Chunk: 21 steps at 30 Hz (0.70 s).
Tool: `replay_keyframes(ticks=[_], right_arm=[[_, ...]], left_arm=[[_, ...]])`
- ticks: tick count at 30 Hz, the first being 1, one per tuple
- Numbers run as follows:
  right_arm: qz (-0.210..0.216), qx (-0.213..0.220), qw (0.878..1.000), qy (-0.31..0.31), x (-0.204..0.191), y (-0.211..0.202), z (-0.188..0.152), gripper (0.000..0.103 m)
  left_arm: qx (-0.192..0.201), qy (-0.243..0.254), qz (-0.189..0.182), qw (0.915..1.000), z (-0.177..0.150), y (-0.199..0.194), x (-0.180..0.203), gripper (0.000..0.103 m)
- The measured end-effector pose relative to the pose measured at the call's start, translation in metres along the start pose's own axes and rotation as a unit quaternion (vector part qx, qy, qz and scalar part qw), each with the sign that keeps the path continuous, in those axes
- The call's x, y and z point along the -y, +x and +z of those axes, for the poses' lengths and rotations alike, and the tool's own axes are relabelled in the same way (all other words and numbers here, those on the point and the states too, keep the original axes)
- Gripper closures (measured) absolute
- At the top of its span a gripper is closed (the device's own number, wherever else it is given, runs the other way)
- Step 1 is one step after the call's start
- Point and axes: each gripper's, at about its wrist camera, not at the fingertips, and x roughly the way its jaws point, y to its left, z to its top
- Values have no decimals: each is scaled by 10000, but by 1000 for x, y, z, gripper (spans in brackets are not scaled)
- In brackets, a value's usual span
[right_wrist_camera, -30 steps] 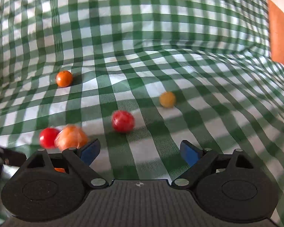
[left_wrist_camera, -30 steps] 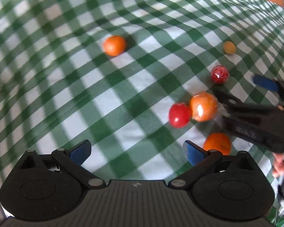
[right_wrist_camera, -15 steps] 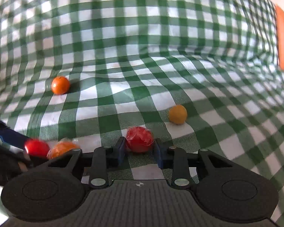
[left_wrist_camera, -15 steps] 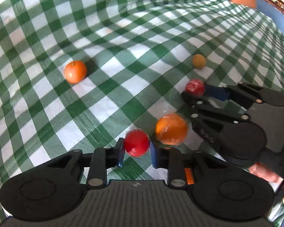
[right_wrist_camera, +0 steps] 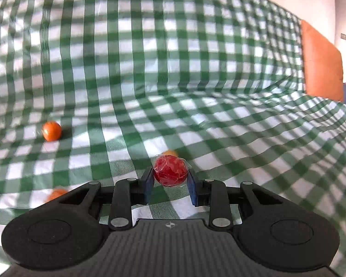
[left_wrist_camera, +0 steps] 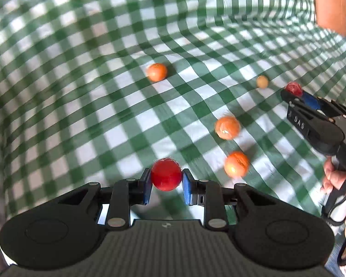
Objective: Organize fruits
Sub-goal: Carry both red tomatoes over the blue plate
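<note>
My left gripper (left_wrist_camera: 166, 179) is shut on a smooth red fruit (left_wrist_camera: 166, 175) and holds it above the green checked cloth. My right gripper (right_wrist_camera: 170, 176) is shut on a wrinkled red fruit (right_wrist_camera: 170, 171); it also shows at the right of the left wrist view (left_wrist_camera: 298, 93). Three orange fruits lie on the cloth: one far off (left_wrist_camera: 156, 72), one in the middle (left_wrist_camera: 227, 127) and one nearer (left_wrist_camera: 236, 163). A small yellow-orange fruit (left_wrist_camera: 262, 82) lies near the right gripper, mostly hidden behind the wrinkled fruit in the right wrist view (right_wrist_camera: 170, 153).
The green and white checked cloth (right_wrist_camera: 196, 69) covers the whole surface and rises in folds at the back. An orange cushion (right_wrist_camera: 321, 64) stands at the far right. A hand (left_wrist_camera: 336, 180) grips the right tool's handle.
Both grippers, open a second ago, closed on their red fruits and have lifted them off the cloth. The two nearer orange fruits shifted as the grippers moved.
</note>
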Motion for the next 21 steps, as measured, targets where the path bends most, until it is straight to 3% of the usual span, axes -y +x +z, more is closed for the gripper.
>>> replay_keyframes(ticks=[5,13,21], right_arm=[[378,298,9988,-77,7,-81,16,71],[1467,163,9876,-534,-5,-226,4,71],[2584,-483,9636,-492,-47,-323,-10,70]], left_arm=[[-38,-413,202,9989,-46,-73,-13,73],[-203,-979,458,9939,-135,-163,-43,73],[-76,-1413,767,9870,-219,-224,-73,73]])
